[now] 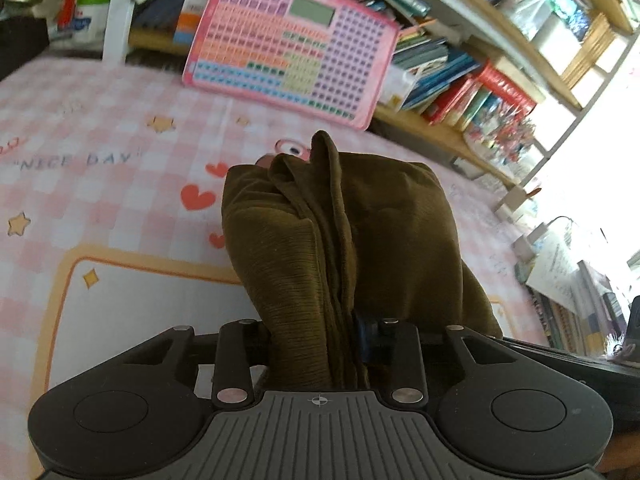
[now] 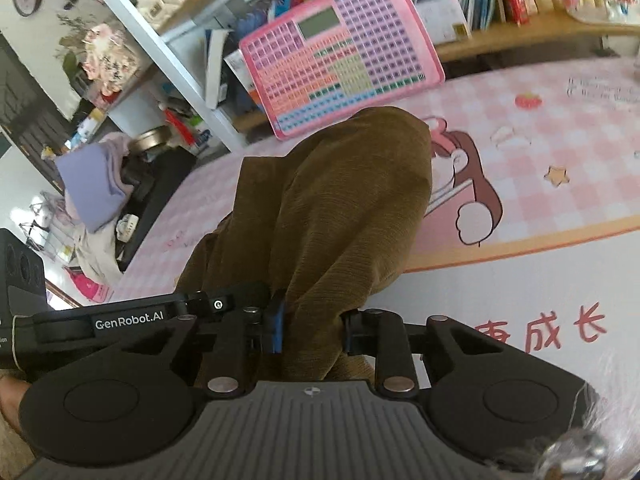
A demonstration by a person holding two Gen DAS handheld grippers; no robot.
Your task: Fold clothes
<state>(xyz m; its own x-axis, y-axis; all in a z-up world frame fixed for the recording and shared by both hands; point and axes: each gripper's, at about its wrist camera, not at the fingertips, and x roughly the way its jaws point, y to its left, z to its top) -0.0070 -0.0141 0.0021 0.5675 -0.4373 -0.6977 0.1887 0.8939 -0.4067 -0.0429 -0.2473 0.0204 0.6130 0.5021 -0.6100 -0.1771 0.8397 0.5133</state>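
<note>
An olive-brown ribbed garment is held up over the pink checked table cover. My left gripper is shut on a bunched edge of it; the cloth drapes over and hides the fingertips. In the right wrist view the same garment hangs forward from my right gripper, which is shut on another part of it. The blue pads show beside the cloth. The left gripper's body shows just to the left, close by.
A pink keyboard-like learning board leans against the wooden bookshelf at the table's back; it also shows in the right wrist view. Books fill the shelves. A purple cloth pile lies on a chair off the table's left.
</note>
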